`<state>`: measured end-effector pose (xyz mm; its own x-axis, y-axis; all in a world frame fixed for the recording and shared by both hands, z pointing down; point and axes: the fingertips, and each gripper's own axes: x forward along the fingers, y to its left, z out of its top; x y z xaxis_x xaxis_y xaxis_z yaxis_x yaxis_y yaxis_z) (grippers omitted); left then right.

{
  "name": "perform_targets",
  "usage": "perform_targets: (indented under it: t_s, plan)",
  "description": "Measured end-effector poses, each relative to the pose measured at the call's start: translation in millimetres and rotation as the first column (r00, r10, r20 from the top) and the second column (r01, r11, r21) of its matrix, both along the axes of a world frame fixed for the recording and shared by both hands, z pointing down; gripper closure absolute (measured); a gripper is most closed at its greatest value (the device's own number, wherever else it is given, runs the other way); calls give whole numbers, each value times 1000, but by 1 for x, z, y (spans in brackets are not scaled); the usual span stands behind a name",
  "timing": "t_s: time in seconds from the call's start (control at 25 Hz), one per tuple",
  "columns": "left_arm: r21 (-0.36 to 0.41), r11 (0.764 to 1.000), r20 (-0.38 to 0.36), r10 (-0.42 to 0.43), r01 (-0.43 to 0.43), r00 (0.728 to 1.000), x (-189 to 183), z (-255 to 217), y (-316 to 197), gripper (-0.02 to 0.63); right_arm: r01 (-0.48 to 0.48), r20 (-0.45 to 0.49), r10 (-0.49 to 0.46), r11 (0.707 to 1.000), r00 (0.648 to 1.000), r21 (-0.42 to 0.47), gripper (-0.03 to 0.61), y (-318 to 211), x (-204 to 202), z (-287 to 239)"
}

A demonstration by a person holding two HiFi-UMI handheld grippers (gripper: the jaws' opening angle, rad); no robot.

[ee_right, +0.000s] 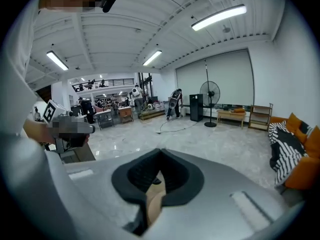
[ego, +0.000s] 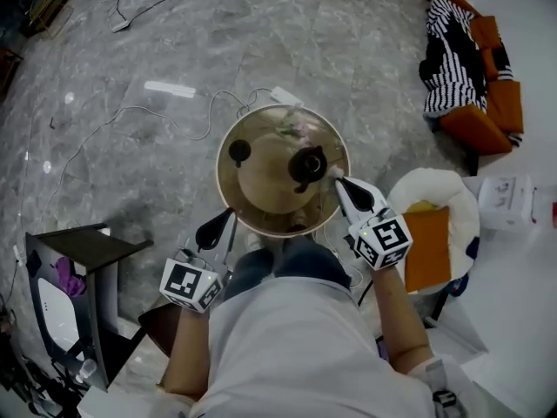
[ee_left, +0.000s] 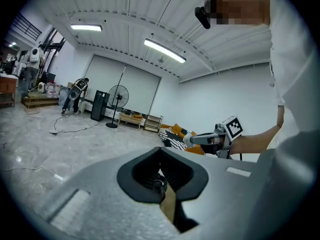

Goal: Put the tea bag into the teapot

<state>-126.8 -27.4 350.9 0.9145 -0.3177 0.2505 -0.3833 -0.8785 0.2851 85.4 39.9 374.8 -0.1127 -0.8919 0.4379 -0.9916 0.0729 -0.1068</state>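
Observation:
A dark teapot (ego: 306,165) stands on the right half of a small round tan table (ego: 261,190). A dark round piece (ego: 239,152), maybe its lid, lies to its left. A small pale item (ego: 291,129) rests at the table's far edge; I cannot tell if it is the tea bag. My right gripper (ego: 341,185) is shut with nothing in it, its tips just right of the teapot. My left gripper (ego: 211,232) is shut and empty at the table's near left rim. Both gripper views look out over the room past shut jaws (ee_left: 160,151) (ee_right: 160,151).
Striped and orange cushions (ego: 474,68) lie at the far right. A white chair with an orange cushion (ego: 435,233) stands close on the right, a dark stand (ego: 87,255) close on the left. Cables (ego: 130,111) run over the marble floor beyond the table.

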Motion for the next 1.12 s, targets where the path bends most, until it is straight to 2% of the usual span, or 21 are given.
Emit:
perform_targets:
  t_s: [0.24, 0.44, 0.8, 1.12]
  plan:
    - [-36, 994, 38, -103, 104, 994, 13, 20, 1, 607, 104, 15, -104, 993, 995, -63, 575, -17, 25, 40]
    - [-53, 977, 85, -201, 206, 976, 24, 28, 3, 607, 204, 42, -200, 973, 979, -109, 575, -34, 41, 79]
    - [-73, 931, 148, -346, 359, 927, 31, 48, 18, 607, 353, 83, -343, 910, 936, -217, 575, -48, 52, 158]
    - [-107, 900, 217, -394, 423, 893, 38, 65, 40, 607, 406, 90, -399, 856, 912, -321, 575, -50, 65, 234]
